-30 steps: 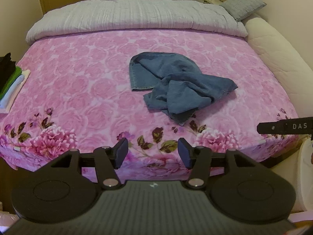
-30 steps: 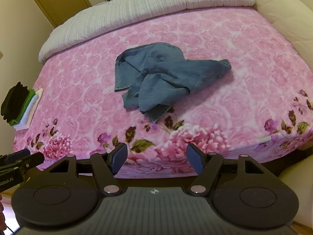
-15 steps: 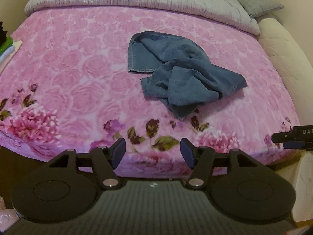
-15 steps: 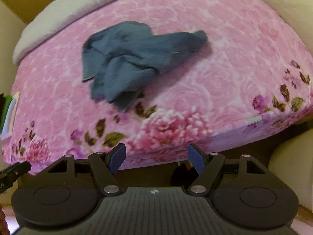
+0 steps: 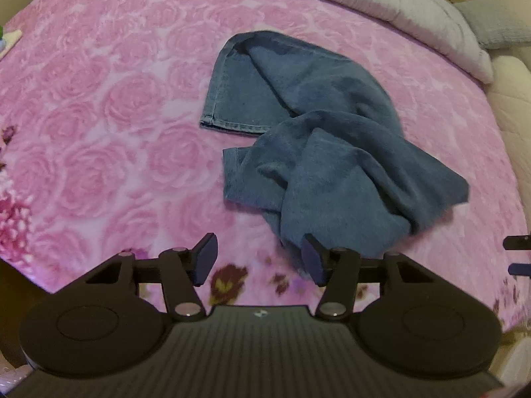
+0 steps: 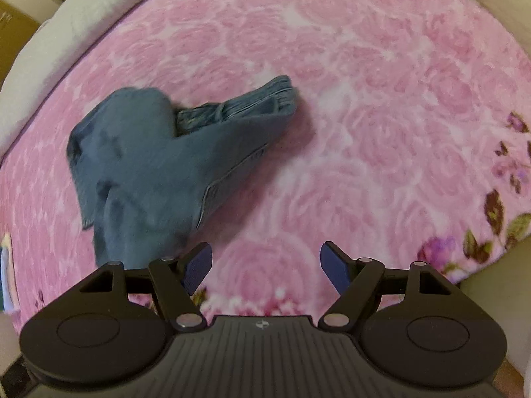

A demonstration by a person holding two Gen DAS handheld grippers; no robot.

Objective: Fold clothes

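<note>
A crumpled pair of blue jeans [image 5: 318,152] lies in a heap on the pink rose-patterned bedspread [image 5: 99,116]. One hemmed leg end points toward the far left of the heap. My left gripper [image 5: 259,258] is open just above the near edge of the heap, its right fingertip over the cloth. In the right wrist view the jeans [image 6: 159,165] lie to the left, waistband end at the upper right. My right gripper [image 6: 265,263] is open over bare bedspread [image 6: 381,116], its left finger close to the jeans' near edge. Nothing is held.
A grey quilt [image 5: 381,6] and a grey pillow [image 5: 497,26] lie along the head of the bed. A cream padded bed side [image 5: 511,99] runs along the right. The tips of the other gripper [image 5: 517,255] show at the right edge. A stack of folded items [image 6: 5,265] sits far left.
Both grippers have moved forward and down over the bed toward the jeans, which now look larger. Both stay open. The jeans have not moved.
</note>
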